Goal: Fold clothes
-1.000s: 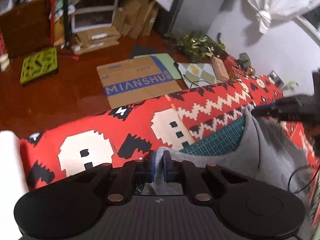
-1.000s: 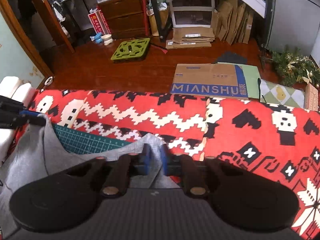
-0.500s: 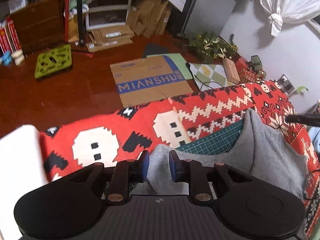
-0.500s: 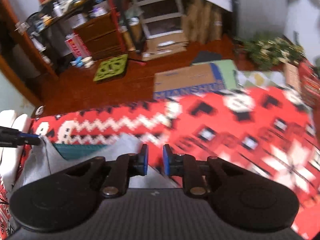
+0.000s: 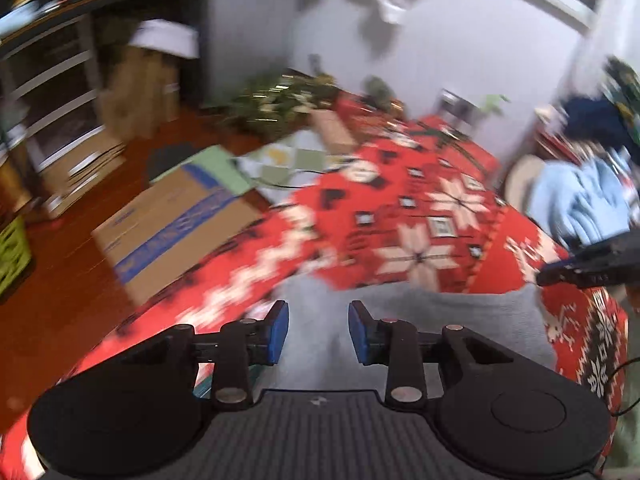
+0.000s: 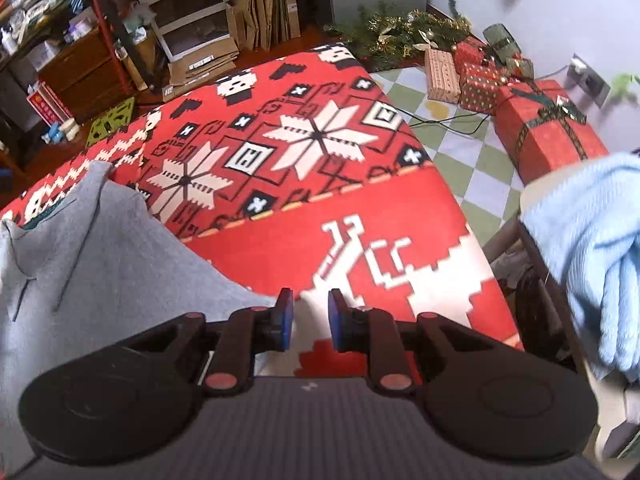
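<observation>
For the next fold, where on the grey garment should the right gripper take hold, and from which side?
Probably the grey garment's loose edge nearest the right gripper, coming in from the red-blanket side. In the right wrist view that edge lies flat just left of the open fingers, with bare blanket beside it, so one finger could slide under.

Grey hoodie (image 6: pixel 100 264) lies flat on the red patterned worktop cover (image 6: pixel 360 216), hood and drawstrings visible at the left in the right wrist view. Nothing grips it. Light blue garment (image 6: pixel 592 248) sits bunched on a separate surface off the worktop's right edge.
</observation>
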`<action>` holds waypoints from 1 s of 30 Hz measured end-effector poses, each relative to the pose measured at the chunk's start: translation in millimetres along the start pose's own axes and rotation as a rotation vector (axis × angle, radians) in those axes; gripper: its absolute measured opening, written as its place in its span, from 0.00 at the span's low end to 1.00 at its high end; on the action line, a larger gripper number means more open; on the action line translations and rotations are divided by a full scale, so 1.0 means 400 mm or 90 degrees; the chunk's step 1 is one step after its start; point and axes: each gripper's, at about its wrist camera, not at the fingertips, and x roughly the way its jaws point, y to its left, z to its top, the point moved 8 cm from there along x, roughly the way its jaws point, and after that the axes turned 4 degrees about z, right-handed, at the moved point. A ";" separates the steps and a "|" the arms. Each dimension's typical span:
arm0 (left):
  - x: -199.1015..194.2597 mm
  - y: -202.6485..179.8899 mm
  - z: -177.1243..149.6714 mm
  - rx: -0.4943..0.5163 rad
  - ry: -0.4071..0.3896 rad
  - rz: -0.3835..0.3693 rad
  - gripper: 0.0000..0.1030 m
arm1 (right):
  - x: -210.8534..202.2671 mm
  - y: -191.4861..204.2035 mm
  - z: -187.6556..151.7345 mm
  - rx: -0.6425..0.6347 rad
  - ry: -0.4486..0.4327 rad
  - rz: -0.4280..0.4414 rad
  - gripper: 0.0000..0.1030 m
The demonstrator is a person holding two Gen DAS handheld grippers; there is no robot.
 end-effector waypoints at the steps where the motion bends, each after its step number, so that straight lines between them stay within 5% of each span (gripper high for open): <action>1: 0.025 -0.027 0.012 0.019 0.003 -0.008 0.32 | 0.001 -0.005 -0.002 0.005 -0.003 0.006 0.20; 14: 0.234 -0.170 0.049 0.243 0.074 -0.043 0.22 | 0.032 0.044 -0.012 -0.022 -0.027 0.028 0.21; 24: 0.227 -0.206 -0.011 0.391 0.101 -0.033 0.17 | 0.034 0.045 -0.022 -0.041 -0.015 0.011 0.21; 30: 0.230 -0.214 -0.011 0.424 0.121 -0.047 0.14 | 0.045 0.057 -0.011 -0.075 -0.016 0.004 0.22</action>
